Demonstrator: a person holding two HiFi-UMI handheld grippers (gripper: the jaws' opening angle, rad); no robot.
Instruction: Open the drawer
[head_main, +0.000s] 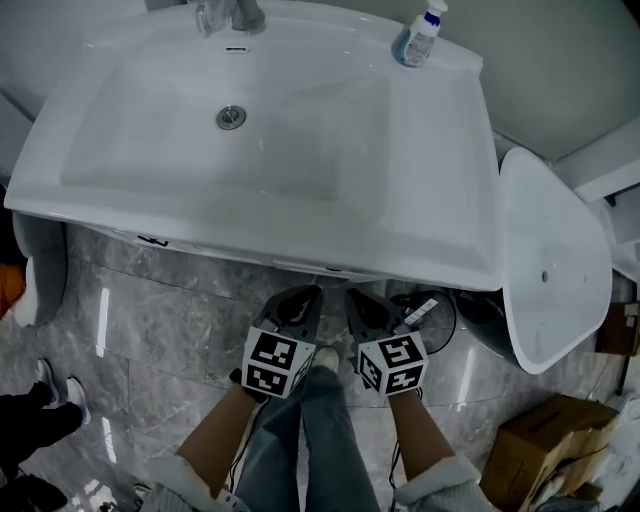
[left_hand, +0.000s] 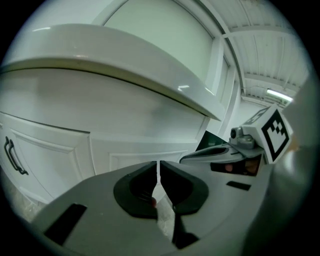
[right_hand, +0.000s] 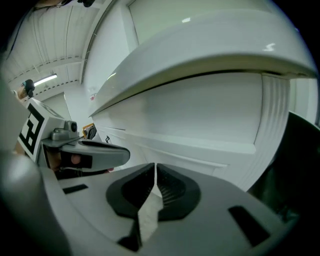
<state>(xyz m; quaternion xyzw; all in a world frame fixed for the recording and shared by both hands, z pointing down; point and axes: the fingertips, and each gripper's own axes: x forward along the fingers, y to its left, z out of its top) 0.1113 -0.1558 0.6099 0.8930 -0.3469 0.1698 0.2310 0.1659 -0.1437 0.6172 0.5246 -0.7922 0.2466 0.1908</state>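
Note:
A white vanity cabinet stands under the basin (head_main: 270, 130); its panelled front (left_hand: 130, 150) (right_hand: 200, 125) fills both gripper views. A dark curved handle (left_hand: 12, 156) sits on the far-left panel, and a small dark handle (right_hand: 106, 139) shows further along the front in the right gripper view. My left gripper (head_main: 300, 302) (left_hand: 159, 167) and right gripper (head_main: 365, 305) (right_hand: 155, 170) hang side by side just short of the cabinet, below the basin's front rim. Both are shut with nothing between the pads and touch nothing. In the head view the basin hides the cabinet front.
A faucet (head_main: 235, 15) and a soap bottle (head_main: 422, 35) stand on the basin's back edge. A white oval lid (head_main: 545, 260) and a dark bin (head_main: 480, 320) are to the right, a cardboard box (head_main: 545, 435) at lower right. Someone's shoes (head_main: 55, 385) are on the marble floor, left.

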